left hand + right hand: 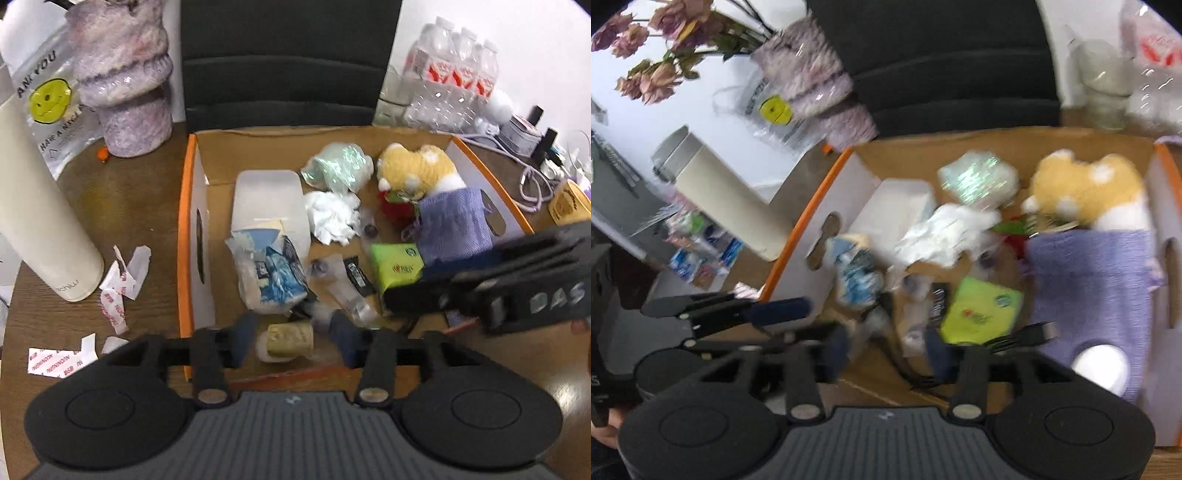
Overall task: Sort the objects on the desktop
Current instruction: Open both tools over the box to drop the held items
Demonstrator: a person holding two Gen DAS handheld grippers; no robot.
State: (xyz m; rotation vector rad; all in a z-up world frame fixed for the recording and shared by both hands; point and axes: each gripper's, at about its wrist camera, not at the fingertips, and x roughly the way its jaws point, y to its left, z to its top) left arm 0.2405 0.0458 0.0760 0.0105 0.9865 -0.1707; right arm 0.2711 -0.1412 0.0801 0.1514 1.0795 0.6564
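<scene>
A small olive roll point(290, 339) lies on its side at the near edge of the cardboard box point(186, 236), straight between the half-open, empty jaws of the left gripper point(291, 341), nearer than the right gripper point(886, 350), whose jaws also gape empty.

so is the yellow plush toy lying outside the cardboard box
No, the yellow plush toy lies inside the cardboard box, at its far right corner.

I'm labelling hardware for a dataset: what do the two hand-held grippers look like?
Each hand-held gripper, left and right, has a black body with a ribbed grey centre, two round black side pods, silver pivot screws and dark blue finger pads. The right one shows pale lettering on its side.
</scene>
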